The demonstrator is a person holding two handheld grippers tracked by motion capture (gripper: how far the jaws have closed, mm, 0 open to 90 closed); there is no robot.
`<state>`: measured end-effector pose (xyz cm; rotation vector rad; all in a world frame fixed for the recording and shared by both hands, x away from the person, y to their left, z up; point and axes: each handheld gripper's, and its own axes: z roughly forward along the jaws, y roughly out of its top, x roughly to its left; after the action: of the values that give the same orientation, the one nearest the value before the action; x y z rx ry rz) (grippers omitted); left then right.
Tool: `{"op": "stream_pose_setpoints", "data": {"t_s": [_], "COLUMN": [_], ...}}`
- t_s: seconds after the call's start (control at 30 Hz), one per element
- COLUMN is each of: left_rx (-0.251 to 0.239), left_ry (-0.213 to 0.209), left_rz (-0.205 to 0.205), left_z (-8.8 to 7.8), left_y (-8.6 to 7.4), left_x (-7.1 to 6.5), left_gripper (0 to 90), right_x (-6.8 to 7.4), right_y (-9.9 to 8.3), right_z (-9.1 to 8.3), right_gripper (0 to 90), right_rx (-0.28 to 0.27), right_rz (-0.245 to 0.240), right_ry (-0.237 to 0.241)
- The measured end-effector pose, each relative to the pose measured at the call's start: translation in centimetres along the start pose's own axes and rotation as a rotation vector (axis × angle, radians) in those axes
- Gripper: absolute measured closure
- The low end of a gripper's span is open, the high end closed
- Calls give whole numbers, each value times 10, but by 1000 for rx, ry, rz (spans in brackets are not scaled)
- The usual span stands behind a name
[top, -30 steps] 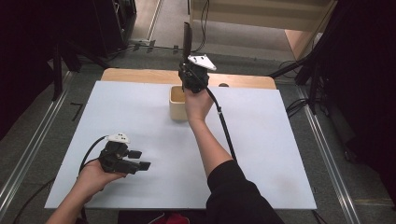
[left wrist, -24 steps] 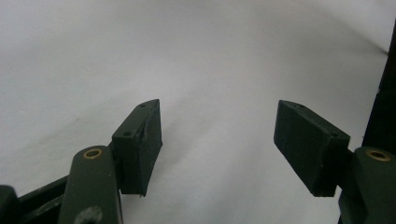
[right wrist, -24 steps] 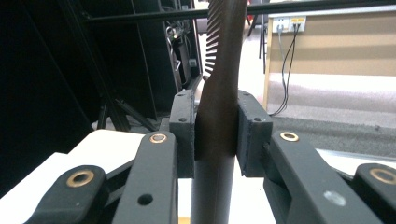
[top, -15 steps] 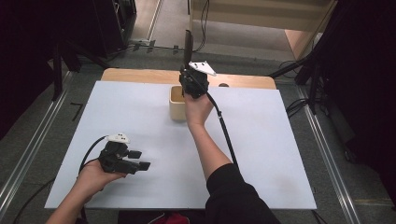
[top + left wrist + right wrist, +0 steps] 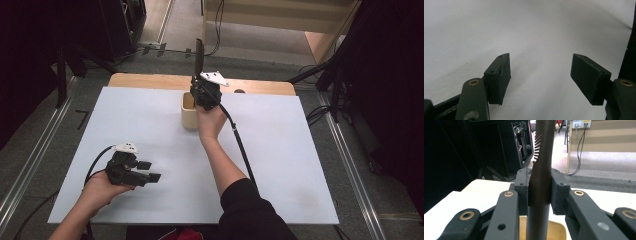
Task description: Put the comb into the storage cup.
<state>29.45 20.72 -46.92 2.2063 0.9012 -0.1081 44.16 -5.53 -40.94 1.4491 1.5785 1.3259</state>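
Observation:
My right gripper [image 5: 202, 93] is shut on a long dark comb-like tool [image 5: 199, 54] with teeth along one edge, held upright. The tool's round lower shaft [image 5: 537, 225] goes down into a small beige cup [image 5: 188, 114] standing at the back middle of the white table [image 5: 300, 165]. In the right gripper view both pads press the tool [image 5: 541, 170] from either side, with the cup's rim [image 5: 557, 230] below. My left gripper [image 5: 149, 170] rests low at the front left, open, nothing between its fingers [image 5: 499, 75] but bare table.
A wooden strip [image 5: 150, 80] runs along the table's back edge. Metal rails [image 5: 30, 165] flank the table on the floor. The right gripper's cable [image 5: 240, 145] trails along the forearm. Dark equipment [image 5: 120, 25] stands behind at the left.
My right hand has come down a little with the tool, bringing it lower over the cup. The left gripper has stayed where it was.

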Motion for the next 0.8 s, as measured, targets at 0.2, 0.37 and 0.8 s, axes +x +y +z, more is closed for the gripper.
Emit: {"op": "stream_pose_setpoints", "data": {"t_s": [0.2,0.37,0.8], "left_rx": [3,5,5], "left_ry": [-1,0,1], "left_rz": [0,1,1], "left_z": [0,0,0], "left_y": [0,0,0], "left_x": [0,0,0], "left_gripper": [336,336,336], "right_x": [0,0,-2], "right_y": [-6,-10,-21], "right_z": [2,2,3], "right_gripper": [697,696,696], "right_rx": [18,18,45], "right_rz": [1,-1,9], "right_ry": [0,2,-2]}}
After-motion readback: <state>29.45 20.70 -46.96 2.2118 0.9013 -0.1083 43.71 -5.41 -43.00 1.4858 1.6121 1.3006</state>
